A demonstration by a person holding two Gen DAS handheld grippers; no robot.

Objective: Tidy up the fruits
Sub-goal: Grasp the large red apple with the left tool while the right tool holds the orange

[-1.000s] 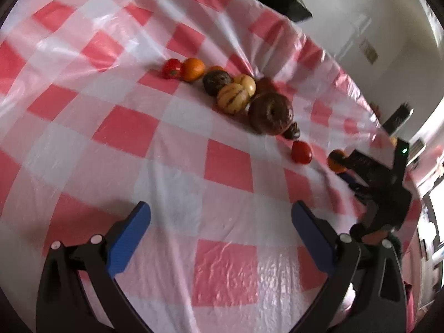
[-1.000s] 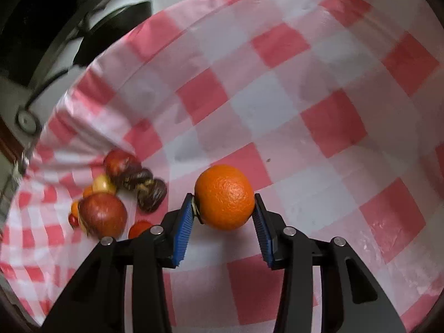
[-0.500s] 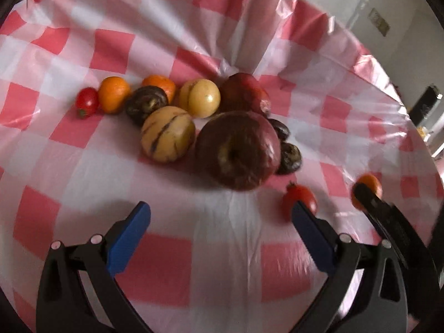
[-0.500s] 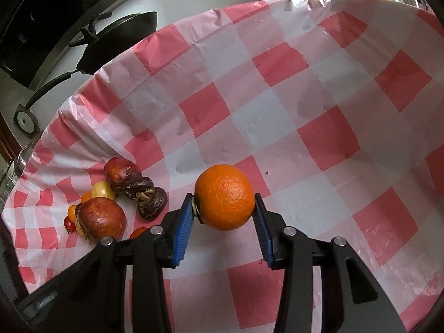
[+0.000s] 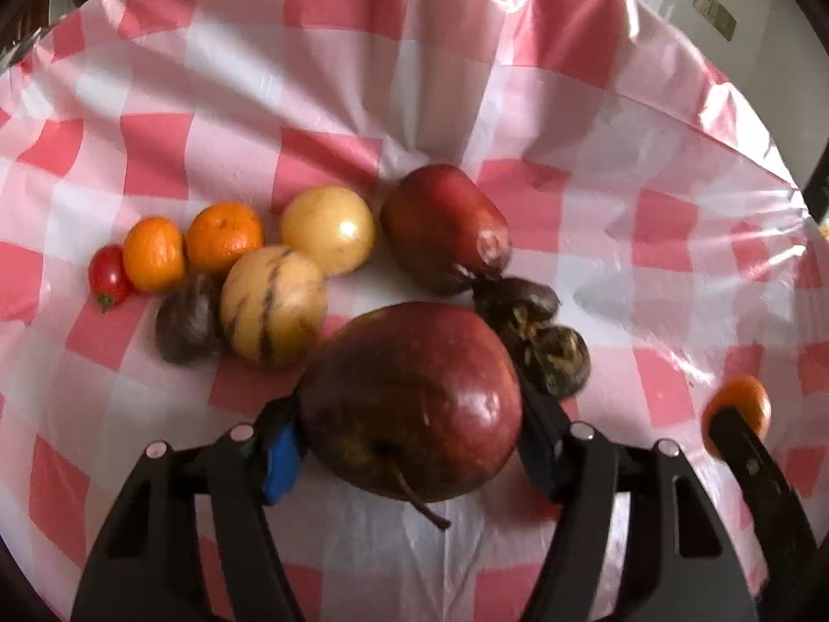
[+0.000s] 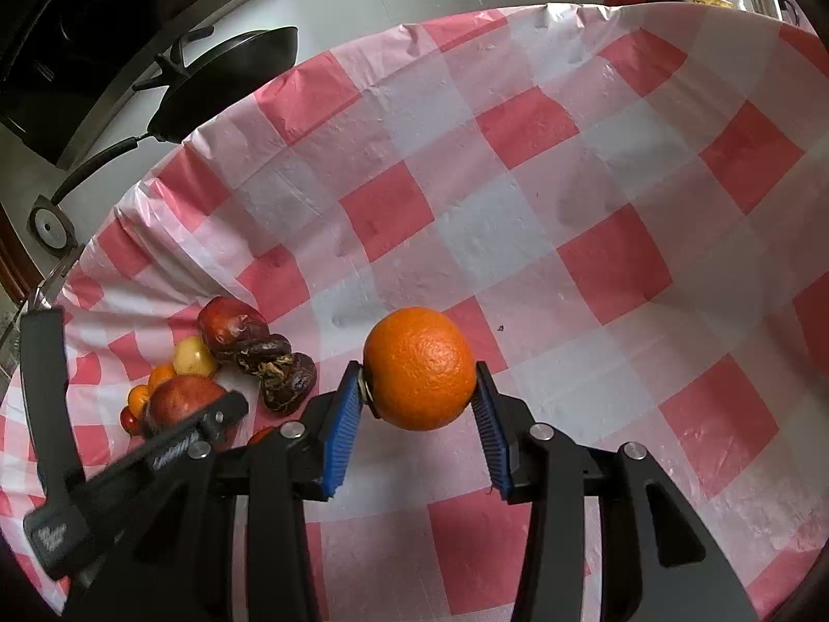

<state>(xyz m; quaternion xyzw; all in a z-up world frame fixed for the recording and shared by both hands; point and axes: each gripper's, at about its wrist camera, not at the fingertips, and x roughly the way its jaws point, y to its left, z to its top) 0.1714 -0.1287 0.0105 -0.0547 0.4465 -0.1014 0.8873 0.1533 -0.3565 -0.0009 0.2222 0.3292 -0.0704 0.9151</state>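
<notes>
The big red apple sits low in the centre of the left wrist view, between the fingers of the left gripper, whose jaws have just been closing onto it; the pads appear to press its sides, so I judge it gripped but not yet lifted off the checked tablecloth. The right gripper pinches a large orange at the centre of its view, held clear of the cloth. Most sorting looks left to do — the other fruit lies bunched in the middle left. Just right of the apple sit two dark shrivelled fruits, and the striped yellow fruit lies close on its upper left — both could be nudged. A dark pan hangs upper left.
</notes>
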